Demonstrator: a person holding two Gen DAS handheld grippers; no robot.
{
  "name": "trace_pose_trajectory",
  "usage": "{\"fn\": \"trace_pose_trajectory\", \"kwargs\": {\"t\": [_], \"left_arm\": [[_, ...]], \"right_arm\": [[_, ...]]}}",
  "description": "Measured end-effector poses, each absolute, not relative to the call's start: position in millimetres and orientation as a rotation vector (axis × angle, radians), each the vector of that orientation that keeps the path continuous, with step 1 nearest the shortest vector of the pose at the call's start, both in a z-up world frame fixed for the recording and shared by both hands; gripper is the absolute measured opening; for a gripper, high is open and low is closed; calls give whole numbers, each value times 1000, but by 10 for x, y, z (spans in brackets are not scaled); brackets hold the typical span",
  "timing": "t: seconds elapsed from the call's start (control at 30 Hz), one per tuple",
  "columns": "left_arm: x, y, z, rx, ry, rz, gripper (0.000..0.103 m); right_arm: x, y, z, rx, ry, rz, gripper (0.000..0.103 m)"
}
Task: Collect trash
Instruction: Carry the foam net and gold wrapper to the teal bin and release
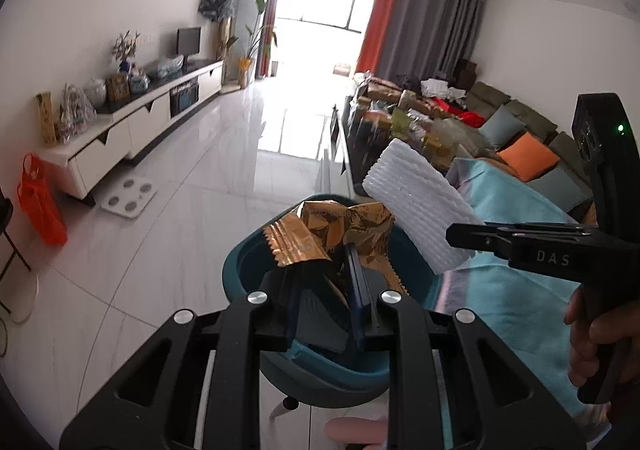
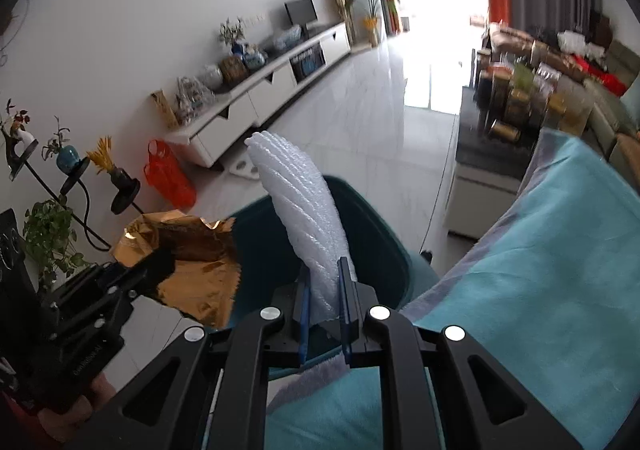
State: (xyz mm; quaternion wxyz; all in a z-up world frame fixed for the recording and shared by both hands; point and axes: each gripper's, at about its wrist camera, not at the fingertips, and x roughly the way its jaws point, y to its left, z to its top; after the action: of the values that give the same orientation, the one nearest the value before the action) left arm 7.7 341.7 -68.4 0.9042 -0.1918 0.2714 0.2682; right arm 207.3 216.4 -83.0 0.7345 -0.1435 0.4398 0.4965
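The left gripper (image 1: pixel 320 282) holds a wrapper (image 1: pixel 332 230) over the bin (image 1: pixel 248 270), the right gripper (image 2: pixel 325 290) holds a foam sheet (image 2: pixel 304 210) just to its right, the cloth-covered table (image 2: pixel 540 270) lies right of the bin, and a cabinet (image 1: pixel 132 126) stands far left.

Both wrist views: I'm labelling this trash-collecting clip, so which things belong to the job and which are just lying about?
Part of the job:
- gold wrapper, held by the left gripper
- white foam sheet, held by the right gripper
- teal bin below both

Just lying about:
- orange bag
- floor scale
- TV cabinet
- blue cloth
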Motion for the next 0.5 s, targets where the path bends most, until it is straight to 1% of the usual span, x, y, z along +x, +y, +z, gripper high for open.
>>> {"fn": "trace_pose_trajectory", "kwargs": {"t": [0.13, 0.5], "left_arm": [[255, 3565, -882, -446, 607, 549, 21], [650, 3532, -1199, -445, 687, 544, 21]], "right_arm": [[2085, 2349, -979, -369, 1027, 1075, 11], [2165, 2612, -1290, -451, 1131, 1037, 11]]}}
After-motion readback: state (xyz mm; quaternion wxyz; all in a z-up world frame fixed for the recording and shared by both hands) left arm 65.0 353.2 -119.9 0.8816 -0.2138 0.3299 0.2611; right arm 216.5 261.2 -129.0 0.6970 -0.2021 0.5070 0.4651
